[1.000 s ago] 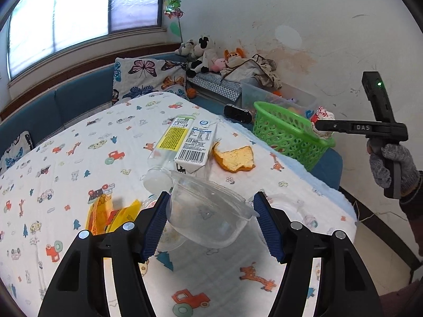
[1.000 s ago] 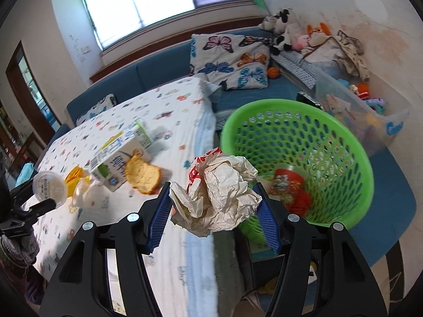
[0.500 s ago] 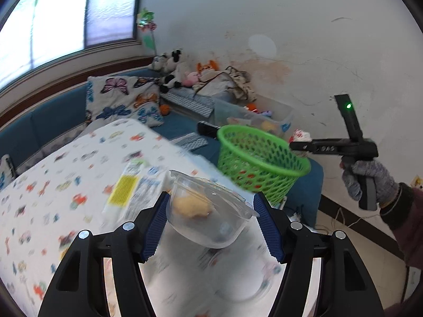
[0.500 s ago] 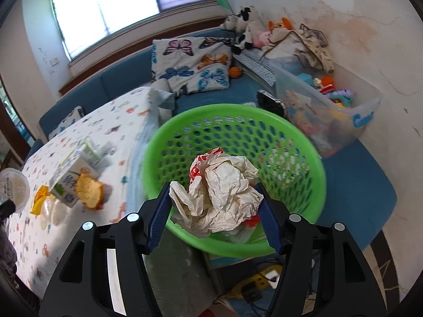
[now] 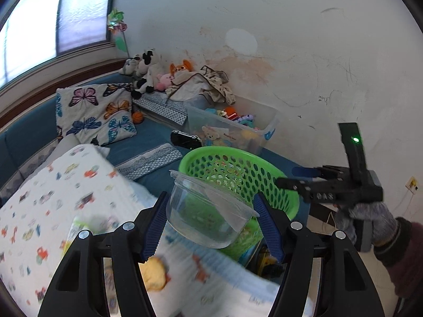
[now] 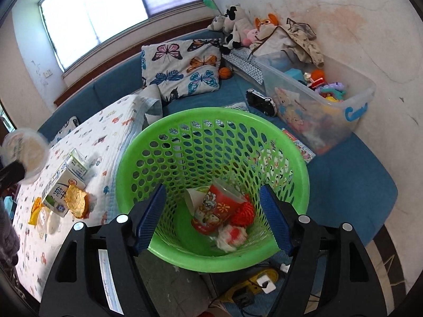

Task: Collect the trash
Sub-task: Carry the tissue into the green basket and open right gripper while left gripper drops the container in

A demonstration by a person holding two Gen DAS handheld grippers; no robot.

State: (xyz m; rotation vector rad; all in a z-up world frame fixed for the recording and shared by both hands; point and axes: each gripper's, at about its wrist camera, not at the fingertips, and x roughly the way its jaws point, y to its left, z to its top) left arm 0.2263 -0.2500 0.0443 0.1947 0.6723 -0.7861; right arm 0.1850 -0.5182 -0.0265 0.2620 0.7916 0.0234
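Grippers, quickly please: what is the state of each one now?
Left gripper: closed on the clear plastic bowl.
Right gripper: open, empty, above the green basket.

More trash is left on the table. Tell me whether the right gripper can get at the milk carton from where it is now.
Probably yes. The right gripper is open and empty above the green basket; the milk carton lies on the table beside it with nothing between, though bread leans against it.

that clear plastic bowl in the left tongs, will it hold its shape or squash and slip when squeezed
The clear plastic bowl looks thin-walled, so it probably flexes and could crumple under a hard squeeze. It appears empty, so likely very light. Its smooth, tapering sides sit tilted between the left tongs, so it may slip out if the grip loosens before it is over the green basket.
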